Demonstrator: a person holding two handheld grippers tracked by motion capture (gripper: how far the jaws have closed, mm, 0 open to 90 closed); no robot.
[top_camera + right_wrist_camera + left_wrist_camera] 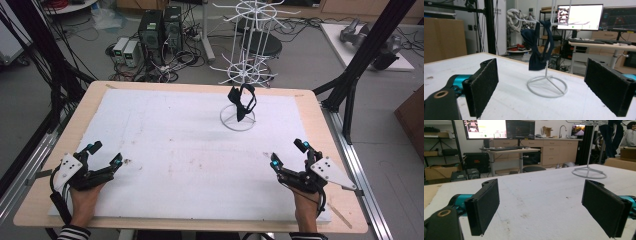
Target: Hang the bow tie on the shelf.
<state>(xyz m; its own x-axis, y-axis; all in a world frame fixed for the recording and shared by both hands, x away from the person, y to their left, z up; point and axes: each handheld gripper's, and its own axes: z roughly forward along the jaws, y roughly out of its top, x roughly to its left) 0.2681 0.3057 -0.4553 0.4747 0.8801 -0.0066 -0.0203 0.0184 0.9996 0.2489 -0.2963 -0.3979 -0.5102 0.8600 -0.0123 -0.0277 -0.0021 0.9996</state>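
Currently both grippers are resting low at the near edge of the table, well apart from the work. Left gripper [105, 155] is sitting at the near-left corner of the white mat [165, 145], jaws spread wide, nothing between them. Right gripper [289, 153] is mirroring it at the near-right, jaws also spread and empty.

Target looks like the dark bow tie [242, 101], which is hanging from a lower arm of the white wire rack [247, 55]. Rack's ring base [237, 121] is standing on the mat toward the far right. In the right gripper view the bow tie [537, 48] is draping down beside the rack's post, with its strap looped over a prong.

Judgement: the step in hand is the approach, and the right gripper is the nearer one and is already facing the tie.

How to do it well:
- Keep the jaws wide while going in; close on the knot or the thick part of the fabric, not on the strap alone.
- Come in from the side clear of the post, so the pads are not clipping the wire.
- Lift along the prong, outward; the rack looks light and could tip if pulled sideways.
- Left gripper could be steadying the ring base [589, 173] if the rack starts moving.
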